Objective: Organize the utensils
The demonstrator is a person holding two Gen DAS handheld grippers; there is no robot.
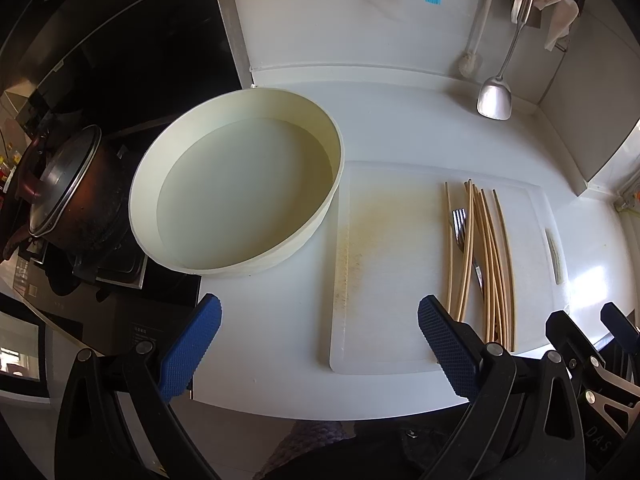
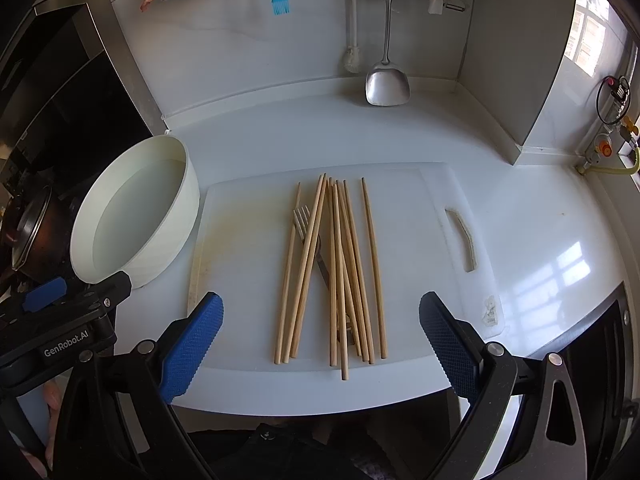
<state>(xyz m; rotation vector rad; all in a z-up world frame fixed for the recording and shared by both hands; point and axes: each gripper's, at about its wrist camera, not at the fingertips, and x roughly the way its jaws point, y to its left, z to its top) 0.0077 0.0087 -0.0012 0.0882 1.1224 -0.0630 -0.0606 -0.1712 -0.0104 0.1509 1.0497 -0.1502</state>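
Several wooden chopsticks (image 2: 340, 272) lie in a loose bundle on a white cutting board (image 2: 248, 264), over a metal fork (image 2: 306, 224). They also show in the left wrist view (image 1: 480, 256) with the fork (image 1: 460, 224) on the board (image 1: 392, 264). A round cream basin (image 1: 236, 184) stands empty left of the board; it also shows in the right wrist view (image 2: 136, 212). My left gripper (image 1: 320, 336) is open and empty, near the counter's front edge between basin and board. My right gripper (image 2: 320, 332) is open and empty, just short of the chopsticks' near ends.
A dark pot with a lid (image 1: 68, 200) sits on the stove at left. A steel spatula (image 2: 387, 80), a white brush (image 2: 352, 56) and a blue silicone brush (image 2: 281, 4) hang on the back wall. A corner wall (image 2: 520, 92) stands at right.
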